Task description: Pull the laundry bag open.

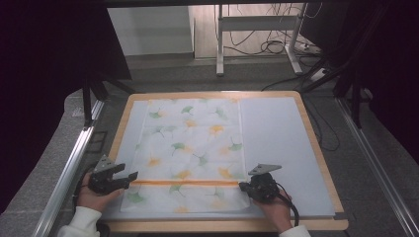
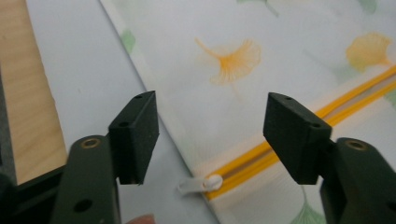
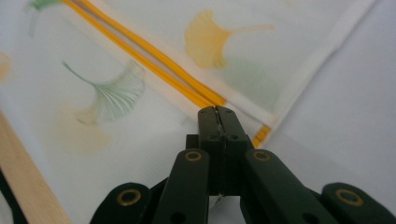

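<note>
Fabric: a white mesh laundry bag [image 1: 190,148] printed with orange and green ginkgo leaves lies flat on the pale blue mat [image 1: 276,143] that covers the wooden table [image 1: 316,143].
Zipper: an orange zipper [image 1: 185,182] runs across the bag near the person's edge; in both gripper views its two tapes lie together, so it looks closed along its length.
Pull: the small white zipper pull [image 2: 201,184] sits at the bag's left end, resting at the bag's edge on the mat.
Left gripper [image 2: 210,135]: jaws stand apart, one either side of the pull, touching nothing.
Right gripper [image 3: 218,114]: jaws pressed together; they seem to pinch the bag's corner at the zipper's right end, though the cloth between them is hard to make out.
Done, as I judge: the slider is at the left end and the zipper reads as shut.
Left, as I judge: freeing the right corner; whether the bag is to be moved next cannot be told.
</note>
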The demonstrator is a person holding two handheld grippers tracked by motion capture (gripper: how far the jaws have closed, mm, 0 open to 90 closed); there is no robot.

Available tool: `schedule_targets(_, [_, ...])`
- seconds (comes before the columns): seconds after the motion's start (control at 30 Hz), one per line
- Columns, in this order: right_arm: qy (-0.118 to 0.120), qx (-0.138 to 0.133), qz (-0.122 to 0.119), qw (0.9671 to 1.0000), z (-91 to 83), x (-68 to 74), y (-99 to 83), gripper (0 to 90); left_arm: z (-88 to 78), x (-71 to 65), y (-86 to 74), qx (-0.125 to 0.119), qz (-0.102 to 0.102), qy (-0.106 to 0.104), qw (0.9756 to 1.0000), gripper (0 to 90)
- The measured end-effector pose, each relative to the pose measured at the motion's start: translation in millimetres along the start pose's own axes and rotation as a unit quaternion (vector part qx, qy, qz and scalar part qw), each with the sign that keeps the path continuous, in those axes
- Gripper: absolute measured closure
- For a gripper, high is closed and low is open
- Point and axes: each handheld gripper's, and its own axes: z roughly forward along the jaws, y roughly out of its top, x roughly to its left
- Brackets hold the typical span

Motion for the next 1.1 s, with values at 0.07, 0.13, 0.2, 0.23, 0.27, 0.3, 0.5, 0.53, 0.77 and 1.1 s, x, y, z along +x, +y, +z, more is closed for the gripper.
schedule_targets(0.07, [0.004,-0.018,0.0,0.9998,-5.0,0.6,1.3,89.4,-1.1,-1.0,1.7,-0.012,0.005,0.003,0.9999,32.5])
schedule_targets(0.13, [0.005,-0.042,-0.003,0.9991,-12.1,0.5,2.6,89.3,-0.5,-2.1,3.1,-0.02,0.011,0.004,0.9997,31.6])
schedule_targets(0.2, [0.0,-0.066,-0.008,0.9978,-19.3,-3.6,2.2,88.7,1.5,-2.6,4.3,-0.026,0.016,0.008,0.9995,30.6])
schedule_targets(0.23, [-0.003,-0.072,-0.008,0.9974,-22.3,-6.6,1.6,84.8,2.9,-2.6,5.0,-0.028,0.019,0.009,0.9994,30.3])
schedule_targets(0.27, [-0.008,-0.078,-0.01,0.9969,-24.4,-10.2,1.0,78.6,5.1,-2.4,6.0,-0.028,0.019,0.01,0.9994,29.7])
schedule_targets(0.3, [-0.016,-0.08,-0.008,0.9967,-26.3,-15.3,0.0,72.3,7.4,-1.8,7.1,-0.025,0.02,0.009,0.9995,29.2])
schedule_targets(0.5, [-0.058,-0.085,0.028,0.9943,-29.9,-42.6,-6.2,54.3,24.3,3.8,15.2,-0.019,0.007,0.019,0.9996,28.2])
schedule_targets(0.53, [-0.062,-0.087,0.033,0.9937,-30.8,-46.1,-7.0,52.9,26.2,5.3,15.6,-0.018,0.006,0.019,0.9996,28.2])
schedule_targets(0.77, [-0.072,-0.094,0.034,0.9923,-33.9,-57.2,-11.1,46.9,26.0,10.5,12.8,-0.023,0.0,0.027,0.9994,28.1])
schedule_targets(1.1, [-0.071,-0.092,0.025,0.9929,-31.2,-53.9,-10.1,44.5,25.3,10.9,10.3,-0.02,0.005,0.026,0.9994,27.8])
